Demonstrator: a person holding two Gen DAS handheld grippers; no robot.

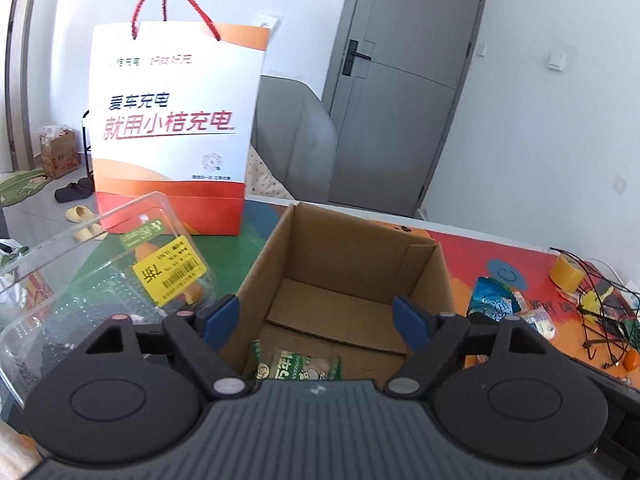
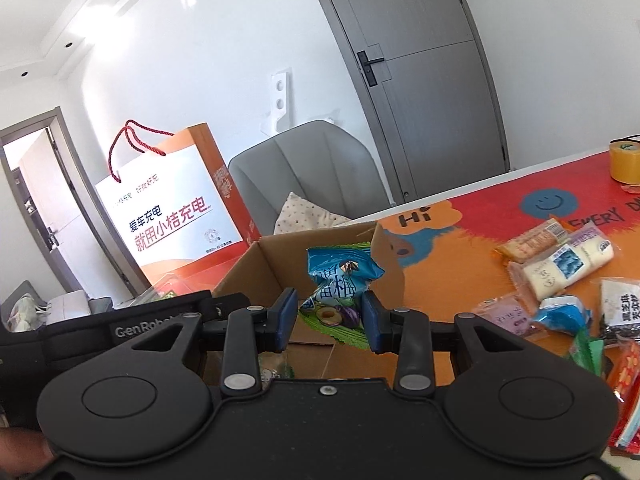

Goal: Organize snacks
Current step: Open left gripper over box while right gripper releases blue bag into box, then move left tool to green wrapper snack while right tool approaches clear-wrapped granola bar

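Observation:
An open cardboard box stands on the table; a green and white snack packet lies on its floor. My left gripper is open and empty above the box's near side. My right gripper is shut on a blue and green plum snack packet, held over the box. The same packet shows at the right of the left wrist view. Several loose snack packets lie on the table to the right of the box.
A white and orange paper bag stands behind the box on the left. A clear plastic clamshell lies left of the box. A yellow tape roll and a black wire rack are at the far right. A grey chair stands behind the table.

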